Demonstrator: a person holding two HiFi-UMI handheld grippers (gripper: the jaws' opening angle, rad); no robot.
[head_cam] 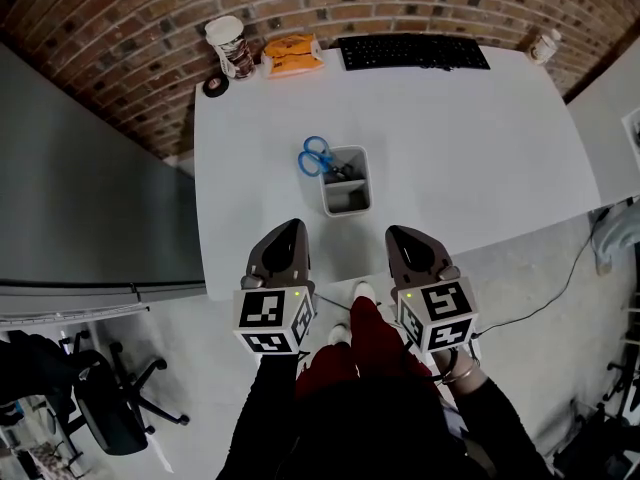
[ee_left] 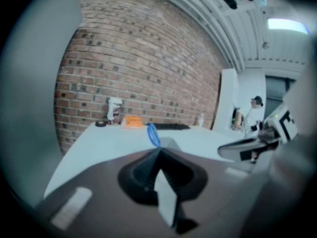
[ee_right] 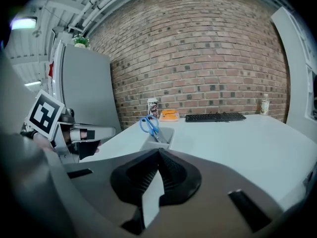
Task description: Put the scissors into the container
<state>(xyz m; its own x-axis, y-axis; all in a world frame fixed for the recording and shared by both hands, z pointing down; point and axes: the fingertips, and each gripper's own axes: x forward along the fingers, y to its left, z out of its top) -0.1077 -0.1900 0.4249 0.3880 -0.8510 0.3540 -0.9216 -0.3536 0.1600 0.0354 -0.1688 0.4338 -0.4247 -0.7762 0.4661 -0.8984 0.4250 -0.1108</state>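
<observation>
Blue-handled scissors (head_cam: 320,157) stand blades-down in the grey rectangular container (head_cam: 350,200) at the middle of the white table (head_cam: 450,138); their handles lean out over its far left corner. The same scissors (ee_right: 148,125) and container (ee_right: 159,139) show in the right gripper view, and a blue handle (ee_left: 153,134) pokes up past the left gripper's tips. My left gripper (head_cam: 290,234) is shut and empty at the table's near edge, well short of the container. My right gripper (head_cam: 401,238) is beside it, jaws together with nothing between them.
Along the back of the table by the brick wall are a paper cup (head_cam: 229,44), a tape roll (head_cam: 215,85), an orange packet (head_cam: 293,54), a black keyboard (head_cam: 413,52) and a small bottle (head_cam: 545,43). A grey cabinet (head_cam: 80,198) stands left of the table.
</observation>
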